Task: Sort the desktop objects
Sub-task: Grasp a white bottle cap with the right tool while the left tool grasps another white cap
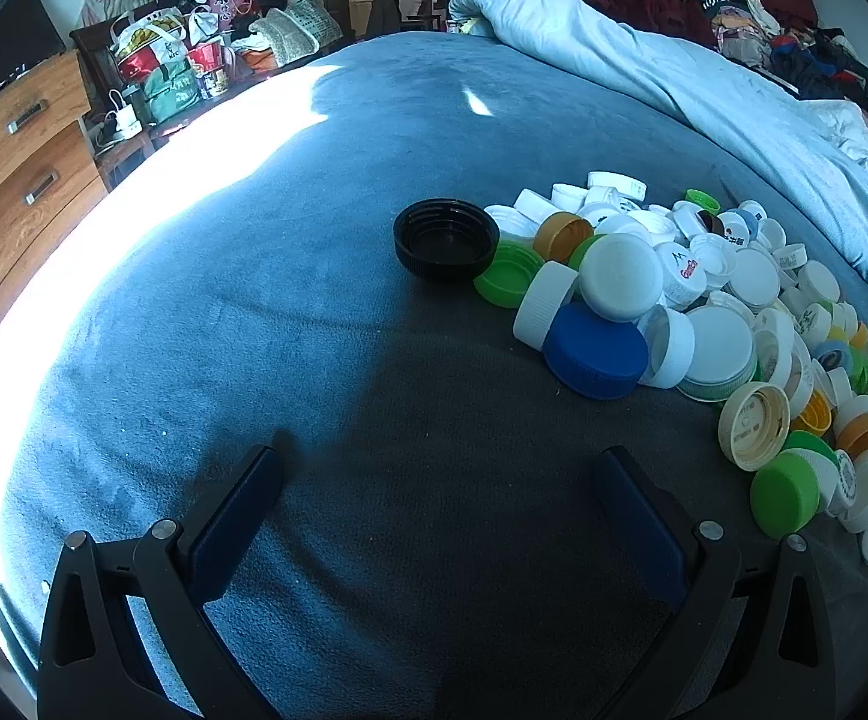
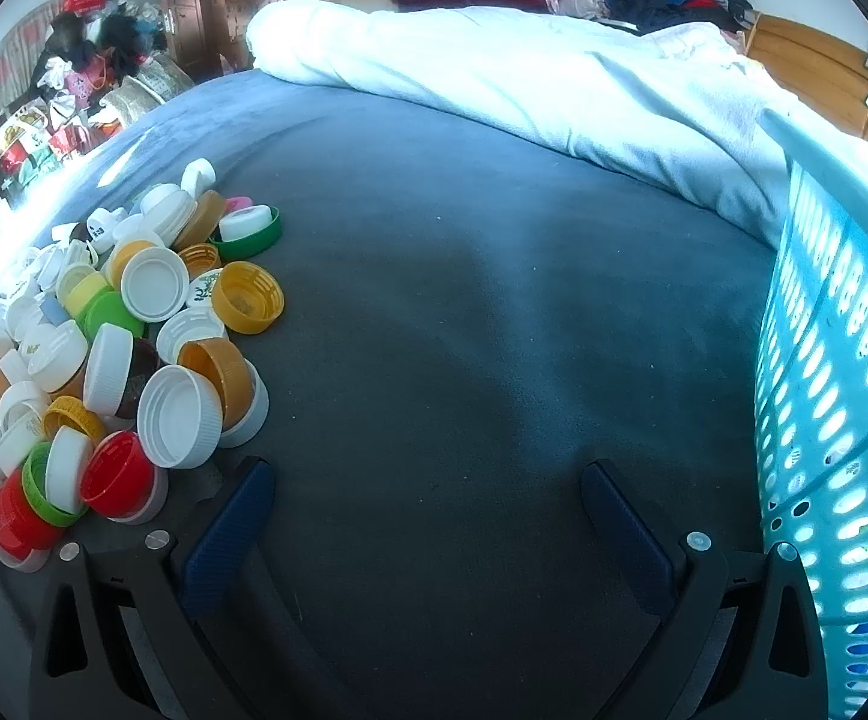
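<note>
A heap of plastic bottle caps [image 1: 704, 300] lies on a blue bed cover [image 1: 254, 300], mostly white with green, orange and yellow ones. A large black cap [image 1: 446, 239] lies open side up at the heap's left edge, and a blue cap [image 1: 596, 351] sits at its near edge. My left gripper [image 1: 440, 462] is open and empty, left of and nearer than the heap. In the right wrist view the heap [image 2: 104, 336] is on the left, with a red cap [image 2: 116, 471] by my left finger. My right gripper [image 2: 428, 480] is open and empty, over bare cover.
A light blue perforated basket [image 2: 842, 396] stands at the right of the right wrist view. A rolled pale blue duvet [image 1: 704, 78] lies across the far side of the bed. A wooden dresser [image 1: 8, 168] and piled bags [image 1: 170, 60] stand at the left.
</note>
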A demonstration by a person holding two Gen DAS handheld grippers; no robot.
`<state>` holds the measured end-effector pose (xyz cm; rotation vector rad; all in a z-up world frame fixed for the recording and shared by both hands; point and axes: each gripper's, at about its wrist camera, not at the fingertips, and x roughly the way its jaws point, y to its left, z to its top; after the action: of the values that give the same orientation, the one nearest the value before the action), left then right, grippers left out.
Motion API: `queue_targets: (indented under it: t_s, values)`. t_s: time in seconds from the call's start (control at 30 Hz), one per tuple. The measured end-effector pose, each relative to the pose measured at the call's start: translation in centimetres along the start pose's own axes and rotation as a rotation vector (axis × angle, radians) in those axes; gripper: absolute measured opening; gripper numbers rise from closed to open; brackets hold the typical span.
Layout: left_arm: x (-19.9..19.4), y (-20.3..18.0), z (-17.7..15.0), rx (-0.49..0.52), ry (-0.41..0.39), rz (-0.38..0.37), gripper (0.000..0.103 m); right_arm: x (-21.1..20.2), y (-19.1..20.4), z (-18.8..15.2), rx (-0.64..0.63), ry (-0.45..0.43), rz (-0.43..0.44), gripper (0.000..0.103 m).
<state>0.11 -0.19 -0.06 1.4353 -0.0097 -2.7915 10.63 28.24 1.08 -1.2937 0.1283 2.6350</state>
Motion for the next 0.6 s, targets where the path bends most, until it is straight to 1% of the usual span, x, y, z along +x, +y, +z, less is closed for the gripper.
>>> queue_targets:
  t_s: [0.1, 0.13, 0.17, 0.2, 0.23, 0.27, 0.3, 0.33, 0.43, 0.47, 0.57, 0.6]
  values:
    - [0.0, 0.2, -0.3, 0.002, 0.002, 0.005, 0.102, 0.1, 0.1, 0.2, -0.004, 0.010, -0.002, 0.103]
    - [0.1, 0.2, -0.4, 0.003, 0.003, 0.006, 0.102, 0.1, 0.2, 0.6, -0.009, 0.035, -0.009, 0.103]
    - [0.0, 0.0, -0.2, 0.003, 0.002, 0.004, 0.102, -0.2, 0.3, 1.0, 0.012, 0.072, -0.010, 0.103]
    - [-0.2, -0.1, -0.2, 0.003, -0.001, 0.000, 0.102, -0.6, 0.4, 1.4, 0.041, 0.074, 0.011, 0.102]
    - [-0.5, 0.1, -0.3, 0.002, -0.012, -0.002, 0.102, -1.2, 0.7, 1.9, 0.064, 0.040, 0.030, 0.102]
    - [-1.0, 0.1, -0.6, -0.002, -0.031, 0.005, 0.102, -1.9, 1.3, 2.5, 0.061, -0.014, 0.018, 0.102]
    - [-1.5, 0.3, -1.0, -0.006, -0.048, 0.014, 0.102, -2.2, 1.9, 3.0, 0.050, -0.048, -0.003, 0.103]
    - [-1.7, 0.4, -1.1, -0.014, -0.054, 0.016, 0.102, -2.0, 2.8, 3.5, 0.021, -0.058, -0.022, 0.103]
    - [-1.8, 1.3, -1.3, -0.064, -0.055, 0.008, 0.102, 0.0, 6.1, 3.9, -0.110, 0.002, -0.026, 0.103]
    - [-1.8, 1.4, -1.3, -0.076, -0.054, 0.007, 0.102, 0.0, 7.4, 3.8, -0.146, -0.009, -0.021, 0.101]
    - [-2.0, 1.7, -1.5, -0.096, -0.061, 0.009, 0.102, -1.4, 10.8, 3.7, -0.246, -0.092, -0.022, 0.101]
    - [-1.9, 1.7, -1.5, -0.100, -0.062, 0.008, 0.102, -1.7, 11.8, 3.6, -0.268, -0.103, -0.015, 0.101]
